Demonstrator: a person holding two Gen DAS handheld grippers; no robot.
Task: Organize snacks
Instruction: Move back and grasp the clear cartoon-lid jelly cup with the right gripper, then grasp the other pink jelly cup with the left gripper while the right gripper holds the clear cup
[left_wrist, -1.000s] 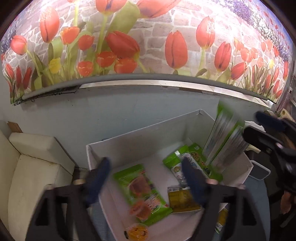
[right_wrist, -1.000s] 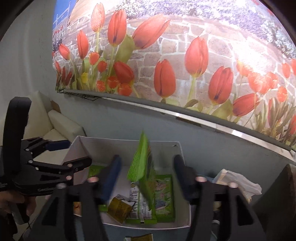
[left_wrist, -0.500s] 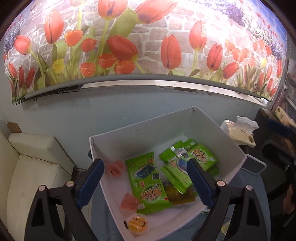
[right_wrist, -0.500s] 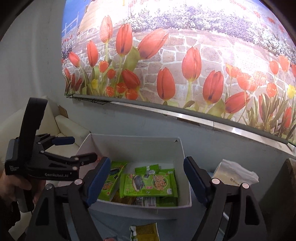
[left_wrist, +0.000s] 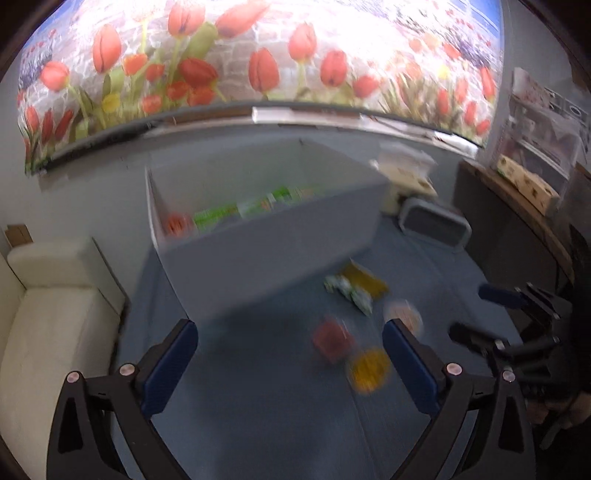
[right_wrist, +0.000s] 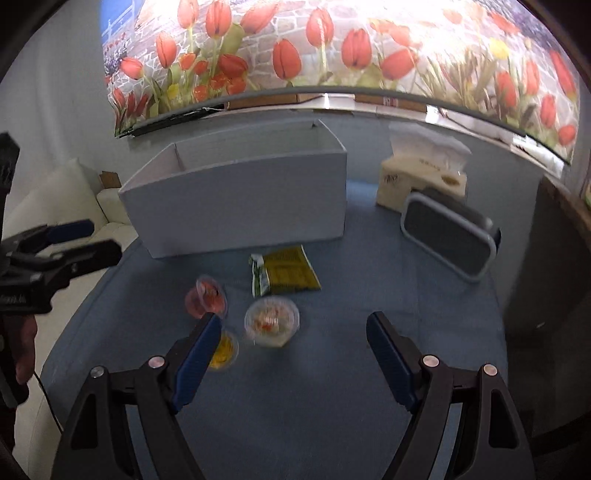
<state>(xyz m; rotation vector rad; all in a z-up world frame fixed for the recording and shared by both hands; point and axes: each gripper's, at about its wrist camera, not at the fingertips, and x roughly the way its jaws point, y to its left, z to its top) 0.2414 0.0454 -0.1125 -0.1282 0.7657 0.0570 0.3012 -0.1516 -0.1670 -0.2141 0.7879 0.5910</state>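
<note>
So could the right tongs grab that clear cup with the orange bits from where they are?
Probably yes. The right tongs are open and empty, and the clear cup sits just ahead on the blue cloth, nothing covering it.

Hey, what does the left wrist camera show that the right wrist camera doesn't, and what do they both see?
Only the left wrist view looks into the white box, showing green packets and a red cup inside, plus the right gripper. Only the right wrist view shows the left gripper; there the box contents are hidden. Both show the yellow packet, three jelly cups on the blue cloth, the tissue box and grey container.
</note>
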